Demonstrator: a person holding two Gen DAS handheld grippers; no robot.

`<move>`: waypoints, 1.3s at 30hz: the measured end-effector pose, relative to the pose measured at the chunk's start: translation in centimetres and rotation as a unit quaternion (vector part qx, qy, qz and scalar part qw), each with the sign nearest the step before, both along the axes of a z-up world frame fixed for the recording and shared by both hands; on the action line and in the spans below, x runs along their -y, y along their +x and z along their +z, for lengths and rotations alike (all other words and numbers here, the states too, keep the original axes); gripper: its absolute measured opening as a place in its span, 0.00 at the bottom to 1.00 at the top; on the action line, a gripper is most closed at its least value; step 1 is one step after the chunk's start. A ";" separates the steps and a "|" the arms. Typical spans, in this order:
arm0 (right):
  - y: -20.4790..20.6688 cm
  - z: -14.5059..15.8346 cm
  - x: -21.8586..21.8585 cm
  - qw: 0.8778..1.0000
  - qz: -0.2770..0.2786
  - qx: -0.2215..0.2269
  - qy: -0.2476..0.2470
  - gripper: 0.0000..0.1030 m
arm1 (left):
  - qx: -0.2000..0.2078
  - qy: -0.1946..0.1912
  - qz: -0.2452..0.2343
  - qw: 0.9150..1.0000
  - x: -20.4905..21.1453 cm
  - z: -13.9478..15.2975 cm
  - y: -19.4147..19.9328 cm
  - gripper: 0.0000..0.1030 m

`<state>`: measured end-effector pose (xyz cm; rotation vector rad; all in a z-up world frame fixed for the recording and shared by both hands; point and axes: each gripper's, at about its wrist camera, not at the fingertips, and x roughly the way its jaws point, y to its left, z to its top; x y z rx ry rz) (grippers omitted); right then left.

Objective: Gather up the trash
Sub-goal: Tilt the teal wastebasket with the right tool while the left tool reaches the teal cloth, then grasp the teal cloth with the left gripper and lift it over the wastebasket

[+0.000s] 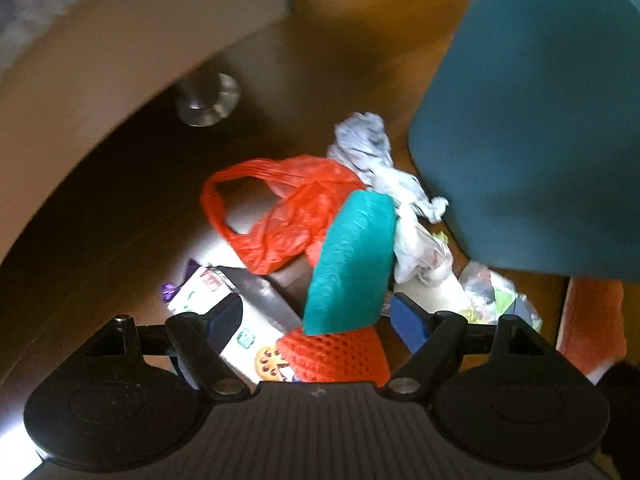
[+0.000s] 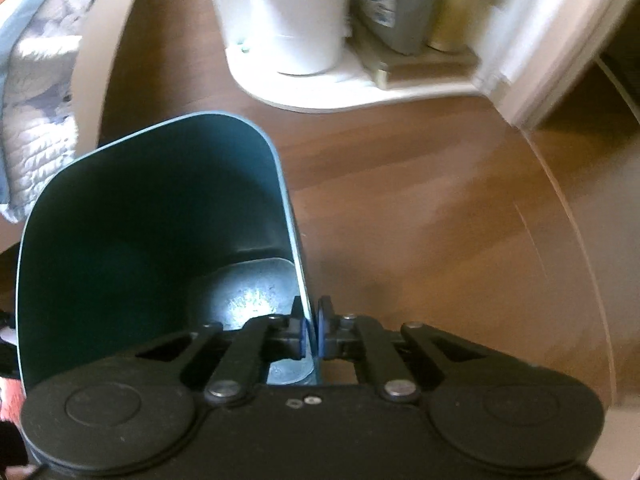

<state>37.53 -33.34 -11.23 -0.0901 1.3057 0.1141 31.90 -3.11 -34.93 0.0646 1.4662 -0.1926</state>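
Wood-plank floor [image 2: 420, 184], brown, sunlit in patches. Left wrist view, l to r: pale curved furniture panel [image 1: 100, 60] w/ metal foot [image 1: 208, 100] at far left; then trash pile on floor near the bin's base: milk-type carton [image 1: 236, 320] w/ print too blurred to read, red plastic bag [image 1: 280, 208], teal sponge [image 1: 352, 264] tilted up, orange mesh net [image 1: 336, 356], crumpled white/grey wrappers [image 1: 380, 168], clear wrapper [image 1: 496, 292]; orange cloth [image 1: 596, 320] at right edge. Left gripper [image 1: 320, 320] open, hanging over pile w/ sponge between fingers, pads not pressing it. Teal bin [image 2: 152, 216] just right of pile; inside bare, pale bottom showing. Right gripper [image 2: 312, 332] clamped shut on bin's rim, wall pinched between pads. Beyond: quilted bedding [image 2: 36, 100] far left, white container [image 2: 280, 16] on white rounded base, grey and gold items beside. Open floor right of bin.
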 end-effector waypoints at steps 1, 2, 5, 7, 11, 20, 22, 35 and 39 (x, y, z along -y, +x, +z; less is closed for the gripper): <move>-0.3 0.3 0.5 1.000 -0.012 0.005 -0.002 0.03 | -0.001 0.001 -0.005 1.000 0.2 -0.4 0.0 0.78; -0.7 0.7 0.8 1.000 -0.022 0.008 -0.007 0.03 | -0.004 0.001 -0.008 1.000 0.3 -0.8 -0.1 0.78; -1.4 1.7 2.1 0.998 -0.055 0.016 -0.033 0.02 | -0.016 -0.006 -0.015 1.000 0.4 -1.9 -0.2 0.78; -1.8 2.3 3.1 0.996 -0.077 0.014 -0.049 0.03 | -0.020 -0.010 -0.020 1.000 0.7 -2.4 0.0 0.78; -2.9 3.5 4.4 0.990 -0.123 0.031 -0.066 0.04 | -0.023 -0.017 -0.032 0.999 1.3 -3.7 0.9 0.78; -6.1 2.9 4.1 0.973 -0.203 0.072 -0.086 0.03 | -0.060 0.004 -0.052 0.997 2.0 -8.3 2.3 0.77; -6.0 2.6 4.6 0.970 -0.215 0.075 -0.083 0.03 | -0.067 -0.014 -0.044 0.997 2.1 -8.7 2.6 0.77; -6.3 2.5 2.8 0.971 -0.193 0.097 -0.100 0.03 | -0.074 -0.097 0.023 0.992 2.0 -5.6 1.8 0.06; -6.4 2.7 2.2 0.973 -0.184 0.095 -0.100 0.02 | -0.047 -0.088 0.002 0.995 2.6 -1.9 1.5 0.06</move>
